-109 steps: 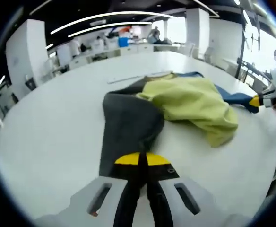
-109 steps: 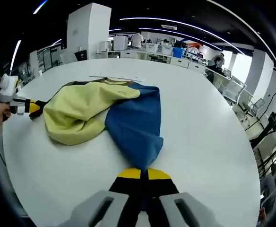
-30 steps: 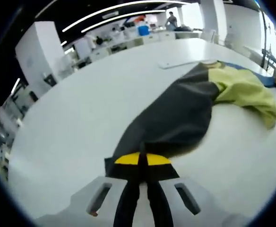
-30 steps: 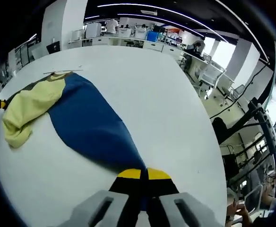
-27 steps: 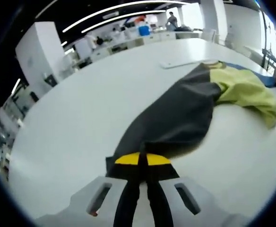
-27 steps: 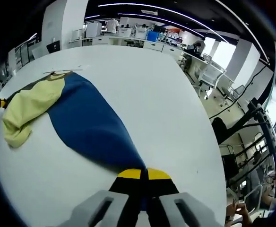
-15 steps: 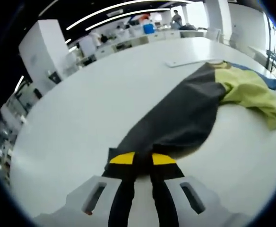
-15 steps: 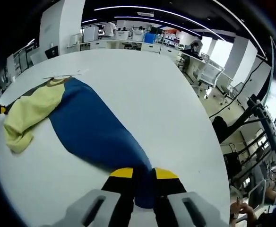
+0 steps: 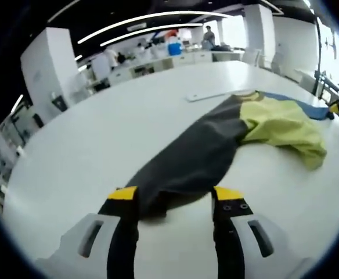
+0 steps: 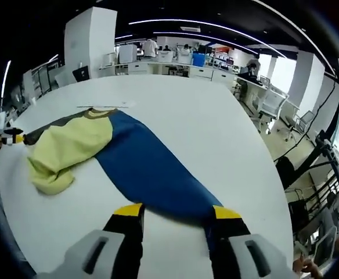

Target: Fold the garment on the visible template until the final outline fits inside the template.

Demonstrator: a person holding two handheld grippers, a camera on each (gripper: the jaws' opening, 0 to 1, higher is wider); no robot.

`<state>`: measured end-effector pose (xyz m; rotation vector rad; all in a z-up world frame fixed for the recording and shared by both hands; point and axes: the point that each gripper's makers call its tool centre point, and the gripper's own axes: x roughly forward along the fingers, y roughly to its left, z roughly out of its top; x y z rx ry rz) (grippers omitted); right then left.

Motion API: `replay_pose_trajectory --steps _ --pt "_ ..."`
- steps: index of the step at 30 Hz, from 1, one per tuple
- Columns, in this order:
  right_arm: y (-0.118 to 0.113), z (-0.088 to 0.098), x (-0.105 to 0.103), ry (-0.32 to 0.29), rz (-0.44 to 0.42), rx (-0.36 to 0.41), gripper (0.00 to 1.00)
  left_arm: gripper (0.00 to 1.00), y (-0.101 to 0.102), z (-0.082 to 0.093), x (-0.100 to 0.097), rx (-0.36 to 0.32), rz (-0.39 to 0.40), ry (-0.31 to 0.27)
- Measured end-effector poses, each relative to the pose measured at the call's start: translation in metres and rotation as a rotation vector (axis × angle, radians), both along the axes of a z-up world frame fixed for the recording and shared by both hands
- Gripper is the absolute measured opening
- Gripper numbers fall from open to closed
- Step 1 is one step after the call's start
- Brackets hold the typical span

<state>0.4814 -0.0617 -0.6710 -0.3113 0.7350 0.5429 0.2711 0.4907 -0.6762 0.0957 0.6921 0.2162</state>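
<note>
Gaping wide, both tongs (image 9: 172,200) (image 10: 175,212) empty; garment (image 9: 216,145) sleeves outstretched, template unclear.

Tricolour garment (image 9: 227,139) spread flat; middle bunched

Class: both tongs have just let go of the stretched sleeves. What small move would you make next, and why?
Probably move the left tongs to the bunched yellow body and spread it: the grey sleeve and blue sleeve lie flat, the middle stays crumpled.

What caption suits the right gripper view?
Open right gripper over the blue sleeve of a garment spread on a white table.
</note>
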Motion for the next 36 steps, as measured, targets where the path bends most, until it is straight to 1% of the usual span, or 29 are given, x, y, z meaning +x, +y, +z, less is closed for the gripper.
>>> replay_pose_trajectory --steps 3,5,7,9,10,13,14,17,22,25,27,30,36 --pt "0.019 0.005 -0.01 0.002 0.048 0.027 0.45 0.53 -0.013 0.002 0.0 -0.038 -0.02 -0.024" --pt "0.028 0.007 -0.015 0.003 0.077 0.037 0.47 0.58 -0.024 0.003 0.0 -0.049 -0.047 -0.03" --pt "0.039 0.008 -0.021 0.009 0.106 0.052 0.49 0.61 -0.031 0.002 0.0 -0.05 -0.061 -0.03" --pt "0.048 0.009 -0.025 0.015 0.13 0.06 0.49 0.62 -0.038 0.001 0.0 -0.041 -0.089 -0.028" --pt "0.052 0.009 -0.027 0.017 0.142 0.061 0.5 0.62 -0.041 -0.002 -0.001 -0.033 -0.103 -0.018" --pt "0.064 0.009 -0.034 0.027 0.178 0.072 0.49 0.63 -0.051 -0.003 -0.002 -0.055 -0.119 -0.021" --pt "0.07 0.009 -0.037 0.029 0.195 0.076 0.49 0.63 -0.058 -0.001 -0.001 -0.07 -0.132 -0.035" --pt "0.081 0.006 -0.044 0.034 0.239 0.066 0.49 0.61 -0.071 0.001 0.0 -0.077 -0.152 -0.059" --pt "0.097 0.0 -0.054 0.062 0.272 0.091 0.46 0.59 -0.09 -0.005 0.002 -0.098 -0.184 -0.065" --pt "0.106 -0.006 -0.058 0.06 0.309 0.068 0.45 0.58 -0.105 -0.007 0.005 -0.117 -0.212 -0.063" --pt "0.112 -0.01 -0.061 0.065 0.328 0.067 0.45 0.57 -0.111 -0.007 0.008 -0.124 -0.223 -0.071" --pt "0.121 -0.013 -0.064 0.07 0.346 0.077 0.44 0.57 -0.127 -0.006 0.013 -0.14 -0.258 -0.076" --pt "0.139 -0.023 -0.063 0.079 0.385 0.098 0.41 0.54 -0.156 -0.005 0.021 -0.166 -0.326 -0.087"
